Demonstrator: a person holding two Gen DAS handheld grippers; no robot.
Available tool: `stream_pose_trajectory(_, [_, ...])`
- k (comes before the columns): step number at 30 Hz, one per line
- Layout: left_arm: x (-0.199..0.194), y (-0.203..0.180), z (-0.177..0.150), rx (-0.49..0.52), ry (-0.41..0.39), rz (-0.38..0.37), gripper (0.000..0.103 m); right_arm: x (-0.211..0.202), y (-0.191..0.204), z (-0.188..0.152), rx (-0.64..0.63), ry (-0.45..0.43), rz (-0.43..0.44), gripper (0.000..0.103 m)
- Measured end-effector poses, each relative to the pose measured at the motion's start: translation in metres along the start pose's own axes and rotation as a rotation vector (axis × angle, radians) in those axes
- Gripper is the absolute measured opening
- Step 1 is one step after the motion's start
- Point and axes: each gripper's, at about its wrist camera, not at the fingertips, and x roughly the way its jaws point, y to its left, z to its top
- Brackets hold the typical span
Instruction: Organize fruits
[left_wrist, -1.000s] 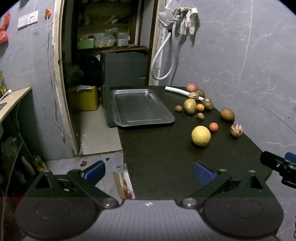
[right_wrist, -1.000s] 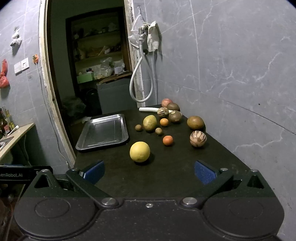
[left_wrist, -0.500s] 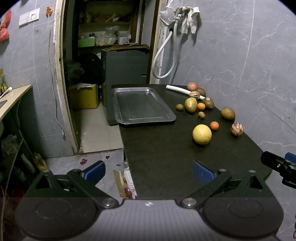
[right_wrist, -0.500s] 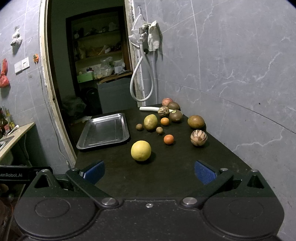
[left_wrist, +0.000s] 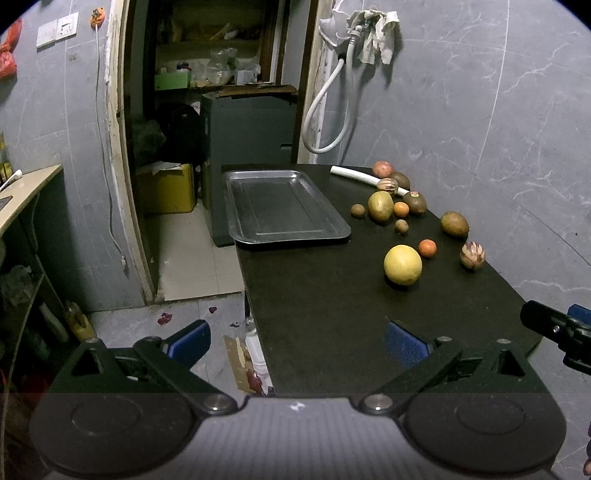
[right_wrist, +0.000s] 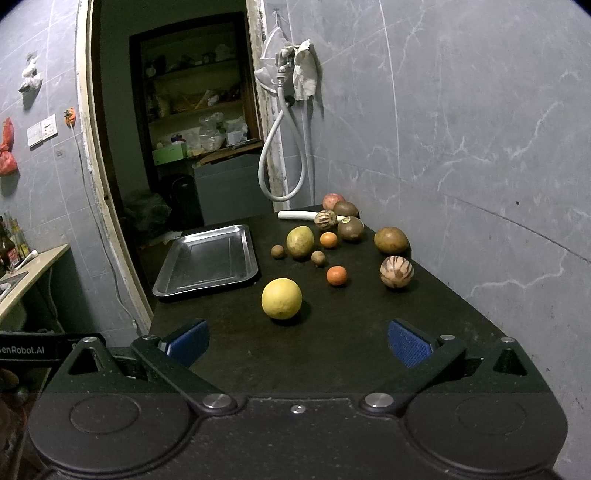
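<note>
- Both grippers are wide open and hold nothing: the left gripper (left_wrist: 297, 341) and the right gripper (right_wrist: 297, 341) look ready to grab.
- Straight ahead of the right fingers sits the big yellow fruit (right_wrist: 281, 298), closest, probably first.
- Further ahead, left, the tray (right_wrist: 210, 260) waits with no fruit.
- Past the yellow fruit, the small fruits (right_wrist: 336, 275) lie spread on the table (right_wrist: 332, 350).

Loose fruits (right_wrist: 281, 298) lie scattered on the black table beside an empty metal tray (right_wrist: 207, 262).

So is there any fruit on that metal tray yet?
No, the metal tray lies bare; the fruit, like the big yellow one, sits on the table.
</note>
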Motion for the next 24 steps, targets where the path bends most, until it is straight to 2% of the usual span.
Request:
stream_pose_trajectory(17, [0.0011,0.0006,-0.0040,0.000,0.008,-0.001,0.102,0.0013,-0.0009,0.0045,0.002,0.002,0.005,0.103])
stream_pose_trajectory(24, [0.0054,0.0007,-0.0045,-0.007,0.023,0.006,0.102,0.0094,0.0005,-0.0049,-0.005,0.007,0.015,0.103])
